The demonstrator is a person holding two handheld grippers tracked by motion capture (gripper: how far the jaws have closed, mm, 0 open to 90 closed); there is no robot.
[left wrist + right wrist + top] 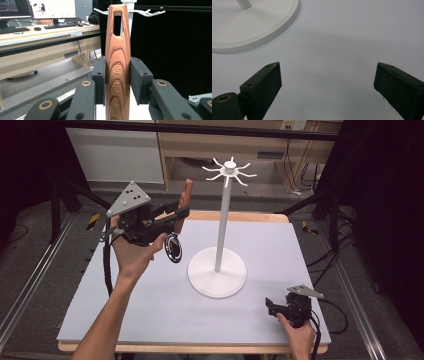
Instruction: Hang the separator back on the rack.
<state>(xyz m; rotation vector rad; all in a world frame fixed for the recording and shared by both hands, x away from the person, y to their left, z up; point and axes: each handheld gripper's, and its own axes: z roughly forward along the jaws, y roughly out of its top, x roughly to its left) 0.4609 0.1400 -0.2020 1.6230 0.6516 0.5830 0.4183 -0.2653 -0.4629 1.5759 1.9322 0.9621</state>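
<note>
My left gripper [181,214] is shut on the wooden handle [187,193] of a kitchen tool, held in the air left of the white hook stand [223,220]. The tool's round black head [173,248] hangs below the jaws. In the left gripper view my left gripper [117,72] has both pads pressed on the upright handle [117,50], which bears the words KITCHEN TOOL and has a slot at its top. The stand's hooks [150,12] show just behind that slot. My right gripper [270,306] rests low at the table's front right. It stands open [327,75] with nothing between its jaws.
The stand's round base [217,272] sits mid-table on the pale mat [150,310]; its rim [262,27] lies ahead-left of the right gripper. The hook crown [229,170] tops the pole. A desk with monitors [52,8] stands beyond the table.
</note>
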